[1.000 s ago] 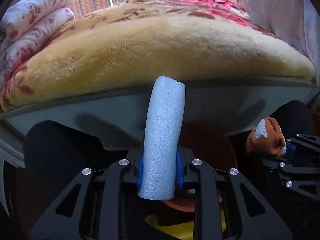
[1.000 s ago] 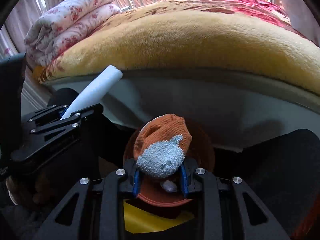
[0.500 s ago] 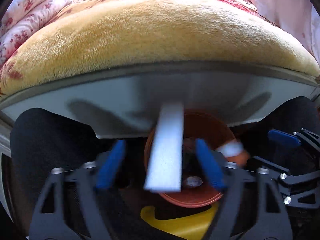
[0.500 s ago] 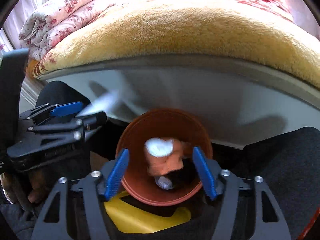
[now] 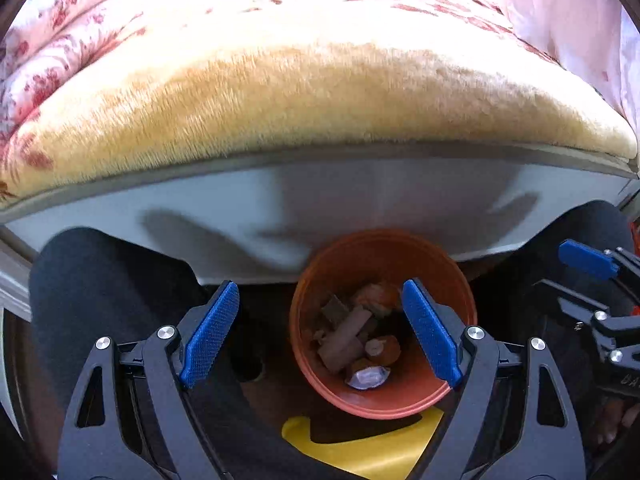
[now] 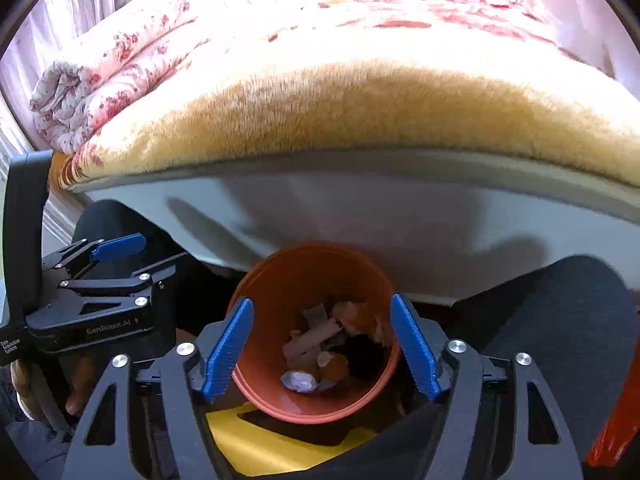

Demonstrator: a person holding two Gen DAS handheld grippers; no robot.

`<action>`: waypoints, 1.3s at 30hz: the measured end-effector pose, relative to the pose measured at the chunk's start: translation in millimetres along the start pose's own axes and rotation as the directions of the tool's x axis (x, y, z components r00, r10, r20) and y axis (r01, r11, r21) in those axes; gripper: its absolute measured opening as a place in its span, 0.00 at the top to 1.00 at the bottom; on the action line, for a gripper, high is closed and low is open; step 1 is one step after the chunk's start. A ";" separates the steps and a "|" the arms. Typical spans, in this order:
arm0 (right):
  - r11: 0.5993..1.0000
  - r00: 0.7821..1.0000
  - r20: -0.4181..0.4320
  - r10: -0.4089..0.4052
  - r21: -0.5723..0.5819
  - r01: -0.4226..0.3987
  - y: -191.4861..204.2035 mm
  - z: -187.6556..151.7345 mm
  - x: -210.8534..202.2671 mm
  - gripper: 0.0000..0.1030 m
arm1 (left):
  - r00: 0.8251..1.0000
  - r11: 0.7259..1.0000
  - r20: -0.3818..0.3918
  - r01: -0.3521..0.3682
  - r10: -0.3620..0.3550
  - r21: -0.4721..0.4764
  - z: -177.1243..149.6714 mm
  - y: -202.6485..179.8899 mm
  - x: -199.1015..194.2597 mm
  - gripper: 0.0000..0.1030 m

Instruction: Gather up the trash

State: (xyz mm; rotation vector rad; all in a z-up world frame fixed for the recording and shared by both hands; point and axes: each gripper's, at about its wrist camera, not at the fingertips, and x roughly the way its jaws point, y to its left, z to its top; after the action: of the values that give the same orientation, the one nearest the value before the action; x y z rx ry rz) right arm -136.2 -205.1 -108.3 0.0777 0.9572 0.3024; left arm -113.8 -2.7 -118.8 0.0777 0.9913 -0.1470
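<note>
Below the plush bedspread, both grippers' ribbed jaws hang empty, right's still opening, over a round terracotta-coloured bin.

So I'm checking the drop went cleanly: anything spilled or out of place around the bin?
Nothing stands out. The trash lies inside the orange bin, none on the blanket; both sets of jaws are empty.

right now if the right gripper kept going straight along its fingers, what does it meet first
Most likely the orange bin: the right gripper, its jaws opening and empty, points into its mouth, so it would meet the trash inside. Depth is unclear.
</note>
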 end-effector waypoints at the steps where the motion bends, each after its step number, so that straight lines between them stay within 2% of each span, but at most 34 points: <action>1: 1.000 1.000 0.014 -0.009 -0.001 0.009 0.1 3.0 -3.9 0.21 | 1.000 1.000 0.017 -0.004 0.004 -0.002 3.4 0.9 -4.5 0.20; 2: 1.000 0.999 0.039 -0.021 -0.007 0.022 -0.3 7.5 -9.0 0.18 | 0.999 1.000 0.035 -0.006 0.006 -0.001 7.8 2.2 -9.2 0.20; 4: 0.997 0.992 0.111 -0.068 -0.023 0.071 -3.4 20.9 -24.6 0.05 | 0.997 1.000 0.078 -0.020 0.020 -0.002 21.7 1.1 -18.4 0.14; 7: 0.988 0.967 0.209 -0.142 -0.022 0.150 -5.9 50.2 -46.5 0.05 | 0.987 1.000 0.156 -0.025 0.027 -0.015 45.4 1.7 -36.9 0.12; 12: 0.977 0.916 0.346 -0.203 0.017 0.211 -6.4 116.6 -72.8 0.05 | 0.958 0.999 0.284 -0.035 0.037 -0.011 99.8 -0.4 -62.8 0.09; 14: 0.974 0.896 0.388 -0.219 0.025 0.227 -4.8 139.1 -75.6 0.05 | 0.947 0.999 0.316 -0.050 0.050 -0.010 123.9 -2.2 -64.7 0.09; 16: 0.969 0.875 0.424 -0.236 0.034 0.245 -5.8 159.3 -75.5 0.05 | 0.940 0.999 0.341 -0.037 0.034 0.001 144.1 -0.8 -62.8 0.09; 19: 0.956 0.852 0.443 -0.281 0.055 0.287 -7.5 185.5 -66.4 0.05 | 0.932 1.000 0.361 -0.026 0.021 0.009 167.3 1.5 -58.0 0.09; 21: 0.956 0.851 0.440 -0.287 0.072 0.285 -10.0 198.9 -60.0 0.05 | 0.930 1.000 0.365 -0.030 0.028 0.000 179.7 5.0 -50.5 0.09; 26: 0.957 0.865 0.410 -0.288 0.107 0.268 -14.3 213.4 -39.3 0.05 | 0.932 0.996 0.355 -0.088 0.080 0.005 200.5 7.4 -26.0 0.09; 32: 0.953 0.872 0.384 -0.303 0.099 0.287 -14.3 210.0 -22.9 0.05 | 0.950 0.999 0.309 -0.031 0.040 -0.032 203.3 16.3 -9.8 0.09; 39: 0.951 0.872 0.379 -0.309 0.119 0.285 -21.3 207.3 -20.9 0.05 | 0.950 0.999 0.308 -0.041 0.048 -0.028 204.5 14.1 -5.4 0.09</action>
State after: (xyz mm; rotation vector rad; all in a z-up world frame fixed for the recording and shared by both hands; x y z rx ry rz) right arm 26.0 -217.4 23.6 0.0423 0.5629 -0.0311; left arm 54.7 -15.4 -2.7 0.0554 0.6774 -0.1034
